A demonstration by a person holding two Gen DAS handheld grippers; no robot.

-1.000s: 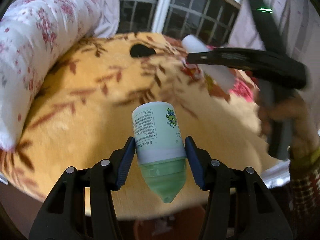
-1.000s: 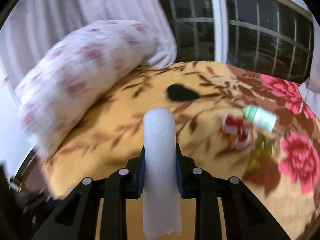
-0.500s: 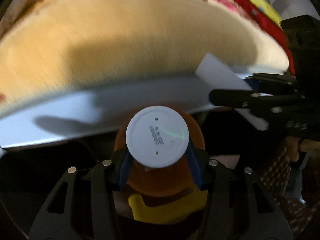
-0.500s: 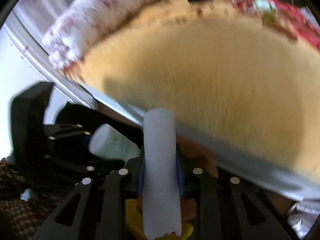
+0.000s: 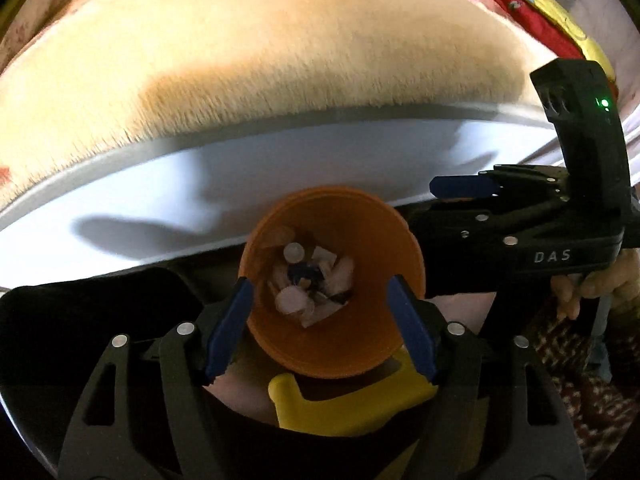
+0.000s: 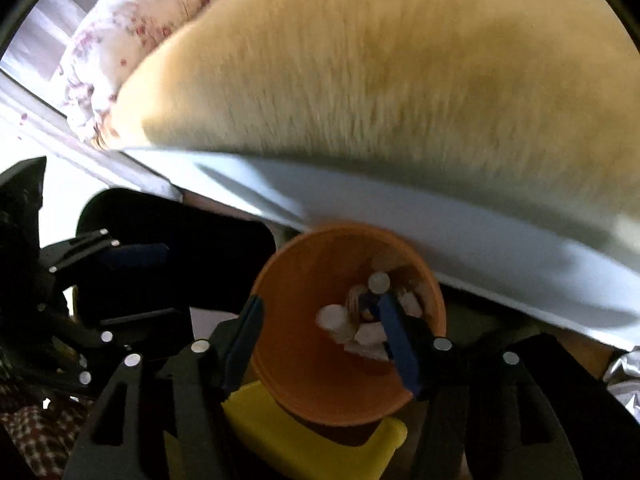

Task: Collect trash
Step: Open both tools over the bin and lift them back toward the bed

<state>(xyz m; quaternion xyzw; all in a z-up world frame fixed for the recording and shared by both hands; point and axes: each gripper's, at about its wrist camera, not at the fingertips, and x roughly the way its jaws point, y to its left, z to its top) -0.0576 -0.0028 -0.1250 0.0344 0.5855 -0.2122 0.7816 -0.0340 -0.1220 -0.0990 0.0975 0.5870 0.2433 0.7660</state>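
Observation:
An orange trash bin (image 5: 332,344) stands on the floor beside the bed, seen from above; it also shows in the right wrist view (image 6: 320,376). Several pieces of trash (image 5: 308,284) lie in its bottom, among them white cylinders and a bottle base (image 6: 379,282). My left gripper (image 5: 320,328) is open and empty, right above the bin's mouth. My right gripper (image 6: 324,344) is open and empty over the bin too. In the left wrist view the right gripper's body (image 5: 520,224) shows at the right, with its blue pads (image 5: 460,187) apart.
The bed's yellow fleece blanket (image 5: 280,60) and its white sheet edge (image 5: 160,208) fill the upper view. A yellow plastic piece (image 5: 352,404) lies under the bin. A flowered pillow (image 6: 132,24) lies at the bed's left. A dark object (image 6: 180,236) sits left of the bin.
Both grippers swung down from over the bed to above the bin. The left let go of the green bottle, the right let go of the white foam tube; both jaws opened.

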